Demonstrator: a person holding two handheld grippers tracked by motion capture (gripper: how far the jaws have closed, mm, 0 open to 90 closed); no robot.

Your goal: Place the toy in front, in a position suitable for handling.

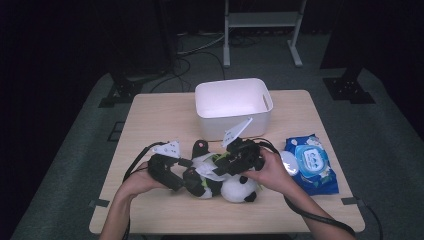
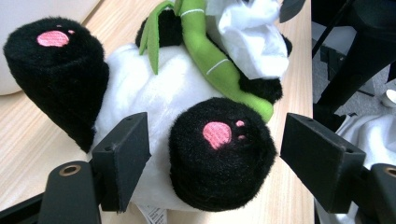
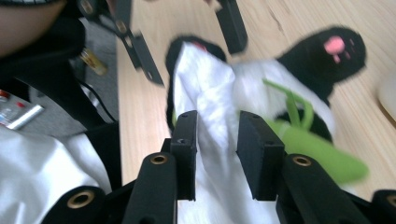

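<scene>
A panda plush (image 1: 235, 190) lies on its back at the table's front middle, hugging a green bamboo stalk (image 2: 210, 60). My left gripper (image 2: 217, 156) is open, its jaws standing either side of one black foot (image 2: 219, 154) with a pink paw pad, not pressing it. My right gripper (image 3: 219, 140) is shut on a white wipe (image 3: 205, 98) draped over the panda's belly. In the high view the left gripper (image 1: 186, 176) comes in from the left, and the right gripper (image 1: 220, 167) from the right, over the toy. The left gripper's fingers (image 3: 140, 53) appear beyond the wipe.
A white bin (image 1: 234, 106) stands behind the panda at mid-table. A blue pack of wet wipes (image 1: 312, 162) with its lid flipped open lies to the right. Cables trail off the front edge from both hands. Dark floor and stand legs surround the table (image 1: 150, 115).
</scene>
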